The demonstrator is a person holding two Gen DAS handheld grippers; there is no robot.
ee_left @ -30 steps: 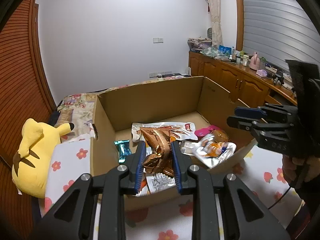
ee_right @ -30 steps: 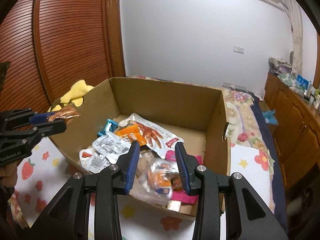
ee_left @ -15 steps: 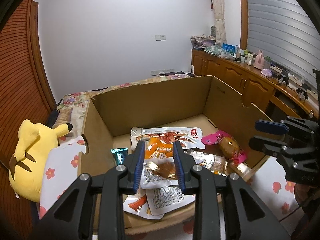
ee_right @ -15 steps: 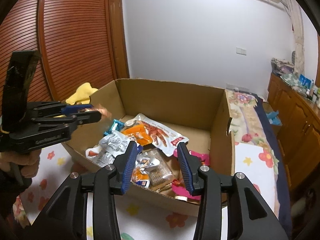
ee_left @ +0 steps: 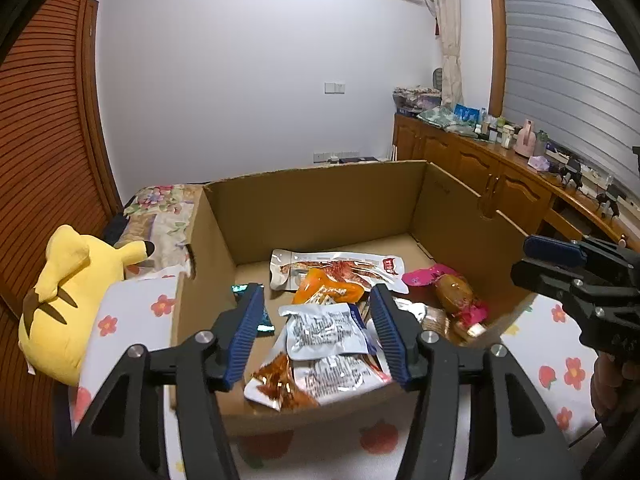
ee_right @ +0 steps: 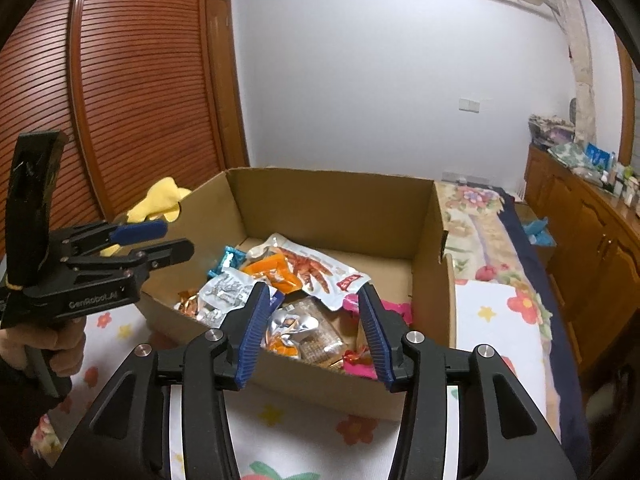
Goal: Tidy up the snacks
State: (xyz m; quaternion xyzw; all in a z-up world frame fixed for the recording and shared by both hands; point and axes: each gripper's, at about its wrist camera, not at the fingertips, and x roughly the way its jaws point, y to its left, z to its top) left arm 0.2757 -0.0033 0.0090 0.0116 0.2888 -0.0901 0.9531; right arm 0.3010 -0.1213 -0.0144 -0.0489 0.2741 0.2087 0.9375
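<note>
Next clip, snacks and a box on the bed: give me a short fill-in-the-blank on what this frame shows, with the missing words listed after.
1. The snack packets lie inside a ____ box.
2. The plush toy beside the box is ____ in colour.
3. Between the pads of the left gripper, whose jaws are opening, ____ is held.
4. The small teal packet lies near the box's ____ wall as the right wrist view shows it.

Missing words: cardboard; yellow; nothing; left

The left gripper [ee_left: 316,332] and right gripper [ee_right: 312,328] both tilt downward, fingers opening, nothing held.
</note>
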